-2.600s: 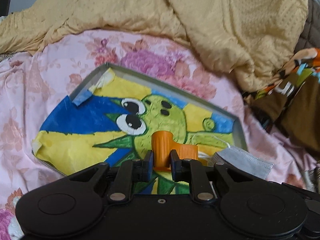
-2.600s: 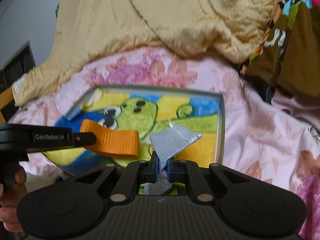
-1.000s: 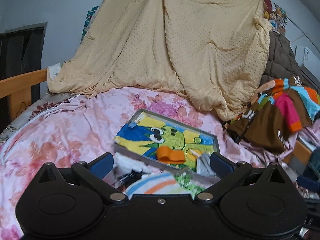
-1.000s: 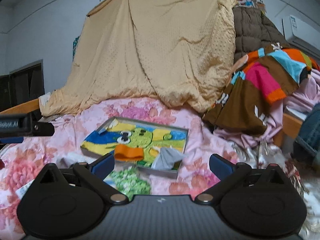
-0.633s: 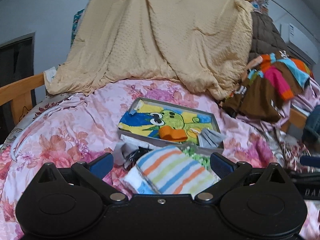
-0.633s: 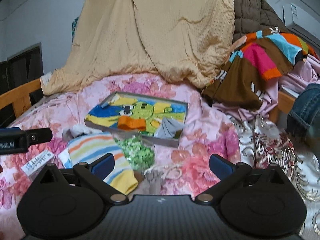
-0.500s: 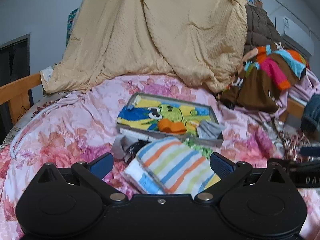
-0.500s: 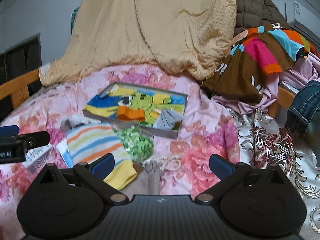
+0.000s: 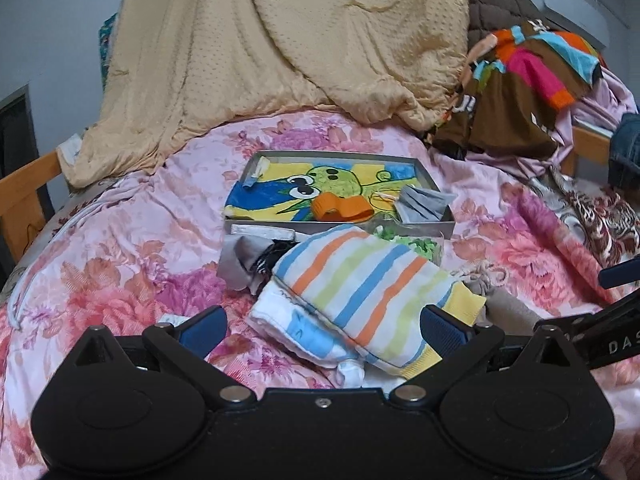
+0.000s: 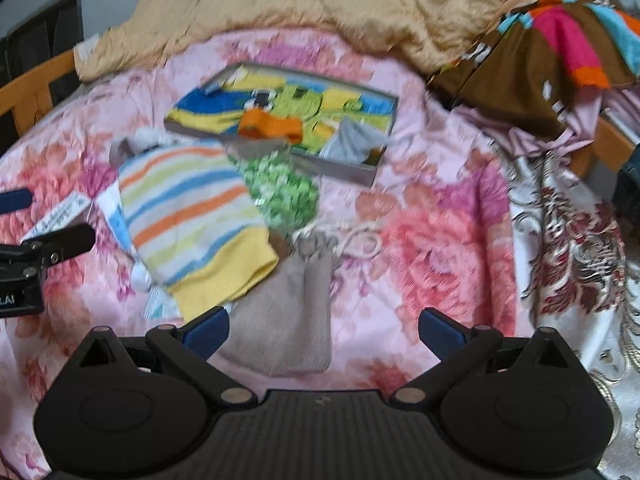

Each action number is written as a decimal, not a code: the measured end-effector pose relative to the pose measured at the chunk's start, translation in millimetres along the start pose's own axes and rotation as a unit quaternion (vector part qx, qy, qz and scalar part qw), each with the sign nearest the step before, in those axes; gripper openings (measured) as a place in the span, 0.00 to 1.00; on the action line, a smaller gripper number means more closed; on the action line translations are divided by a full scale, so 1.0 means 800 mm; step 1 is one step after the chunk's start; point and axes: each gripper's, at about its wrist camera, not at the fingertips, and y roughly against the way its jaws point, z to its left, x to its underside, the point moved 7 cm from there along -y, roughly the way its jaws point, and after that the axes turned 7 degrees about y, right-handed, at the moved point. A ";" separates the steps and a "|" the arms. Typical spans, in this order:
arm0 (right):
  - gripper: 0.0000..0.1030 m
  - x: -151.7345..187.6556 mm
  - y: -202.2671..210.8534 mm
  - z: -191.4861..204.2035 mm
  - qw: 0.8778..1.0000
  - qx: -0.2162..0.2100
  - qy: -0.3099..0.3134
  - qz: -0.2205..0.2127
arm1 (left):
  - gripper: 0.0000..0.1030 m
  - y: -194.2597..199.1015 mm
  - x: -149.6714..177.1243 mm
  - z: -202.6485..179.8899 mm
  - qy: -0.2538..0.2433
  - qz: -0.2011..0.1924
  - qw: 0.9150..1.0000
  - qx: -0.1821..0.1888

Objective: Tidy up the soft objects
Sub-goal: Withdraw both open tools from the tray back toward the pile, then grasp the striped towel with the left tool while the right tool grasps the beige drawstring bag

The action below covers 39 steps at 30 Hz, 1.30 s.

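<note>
Pink floral sheet covers the bed, and on it sits a shallow grey tray lined with a bright cartoon picture; inside the tray lie an orange band near the front edge and a grey face mask in the front right corner, the two apart from each other; just in front of the tray a striped cloth in orange, blue and lime with a yellow hem is heaped over a white item, with a green patterned piece between it and the tray wall, and crumpled grey fabric to its left; a beige drawstring pouch lies beside the yellow hem, its cord curled on the sheet; the left gripper hangs low over the striped cloth, jaws spread wide and holding nothing; the right gripper is over the pouch, jaws likewise spread and empty; a tan blanket is draped behind the tray, and a brown multicoloured garment is piled at the right; the right wrist view is blurred.
</note>
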 end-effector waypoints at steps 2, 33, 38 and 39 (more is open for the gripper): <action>0.99 0.001 -0.008 0.001 1.000 -0.009 -0.001 0.013 | 0.99 -0.005 0.000 -0.005 -0.014 -0.010 1.000 0.003; 0.93 -0.010 -0.070 -0.006 0.997 -0.056 -0.002 0.054 | 0.77 -0.120 0.023 -0.022 -0.078 0.059 0.994 0.043; 0.93 -0.009 -0.072 -0.004 0.997 -0.058 0.000 0.057 | 0.57 -0.108 0.017 -0.035 -0.065 0.033 0.996 0.058; 0.93 -0.009 -0.072 -0.003 0.997 -0.058 0.000 0.057 | 0.53 -0.105 0.016 -0.040 -0.068 0.029 0.995 0.065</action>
